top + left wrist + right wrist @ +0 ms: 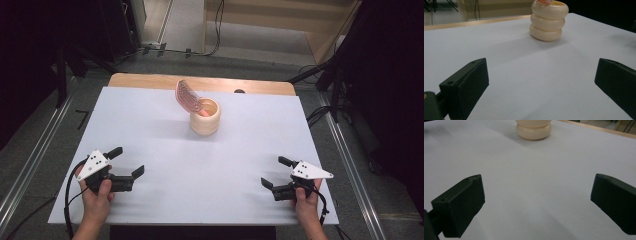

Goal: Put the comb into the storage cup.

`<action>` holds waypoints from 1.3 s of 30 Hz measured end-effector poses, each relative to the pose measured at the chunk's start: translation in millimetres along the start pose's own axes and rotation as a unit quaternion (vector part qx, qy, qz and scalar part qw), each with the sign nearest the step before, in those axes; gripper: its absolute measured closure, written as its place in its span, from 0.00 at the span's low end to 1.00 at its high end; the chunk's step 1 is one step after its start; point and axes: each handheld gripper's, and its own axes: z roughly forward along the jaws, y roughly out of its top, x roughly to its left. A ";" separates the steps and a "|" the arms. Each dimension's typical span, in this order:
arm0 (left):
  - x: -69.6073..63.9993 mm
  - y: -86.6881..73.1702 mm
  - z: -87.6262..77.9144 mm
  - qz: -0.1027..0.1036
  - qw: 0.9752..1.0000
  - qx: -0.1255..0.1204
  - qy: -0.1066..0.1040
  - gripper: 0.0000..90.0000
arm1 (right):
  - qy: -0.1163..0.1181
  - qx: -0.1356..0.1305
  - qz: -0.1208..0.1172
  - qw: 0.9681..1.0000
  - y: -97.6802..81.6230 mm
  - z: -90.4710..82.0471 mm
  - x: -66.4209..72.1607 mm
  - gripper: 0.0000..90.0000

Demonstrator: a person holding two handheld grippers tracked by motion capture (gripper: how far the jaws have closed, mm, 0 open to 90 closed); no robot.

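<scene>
Jaws of both grippers stand spread wide with nothing between them, two black jaws on each. Left gripper (129, 162) rests low over the near left part of the white worktop (150, 135), held by the person's left hand (97, 195); right gripper (276, 172) sits over the near right part, held by the right hand (306, 197). Each carries one grey three-cornered plate. Well apart from both, toward the far middle of the worktop, stands one cream ribbed cup (205, 117), its wall formed of three stacked bulges. One pink ridged piece (188, 97) leans out of its mouth, tilted to the left. Beyond the white sheet a wooden edge (150, 80) shows.
</scene>
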 end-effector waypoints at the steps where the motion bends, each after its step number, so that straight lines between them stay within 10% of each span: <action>1: 0.9 -0.5 -1.2 0.001 1.000 0.002 0.001 0.00 | -0.001 0.000 -0.003 1.000 0.0 0.3 -0.2 0.00; 39: 28.0 -18.2 -28.4 -0.007 0.999 0.008 0.031 0.00 | -0.005 0.002 0.002 1.000 -0.2 1.1 -0.3 0.00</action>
